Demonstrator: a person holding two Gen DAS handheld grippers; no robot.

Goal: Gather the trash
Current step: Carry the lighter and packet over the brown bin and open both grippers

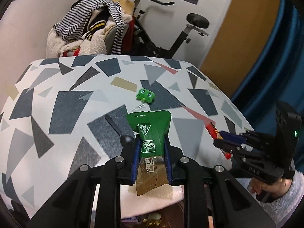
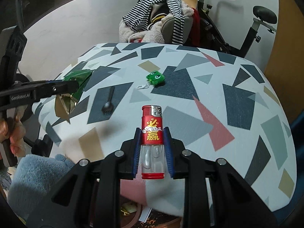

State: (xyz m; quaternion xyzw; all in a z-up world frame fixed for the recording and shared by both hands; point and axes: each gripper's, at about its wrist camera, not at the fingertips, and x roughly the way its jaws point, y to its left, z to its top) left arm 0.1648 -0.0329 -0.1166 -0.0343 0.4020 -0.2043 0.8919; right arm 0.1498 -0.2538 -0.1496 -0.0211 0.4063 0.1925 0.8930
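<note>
Left gripper [image 1: 151, 148] clamps green wrapper [image 1: 150, 127]; right gripper [image 2: 152, 142] clamps lighter [image 2: 152, 133], label seen only in right view.

Left gripper [image 1: 151, 142], lower centre: clamped on green wrapper [image 1: 150, 131]. Frog keyring [image 1: 145, 95], black spoon [image 1: 118, 130] on patterned table [image 1: 66, 102].

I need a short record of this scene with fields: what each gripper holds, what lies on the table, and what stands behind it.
left gripper: shut on green wrapper
right gripper: shut on red lighter
table: patterned cloth; green frog keychain and black spork lie on it
behind table: chair piled with clothes, exercise bike
below table edge: some scraps, unclear
</note>
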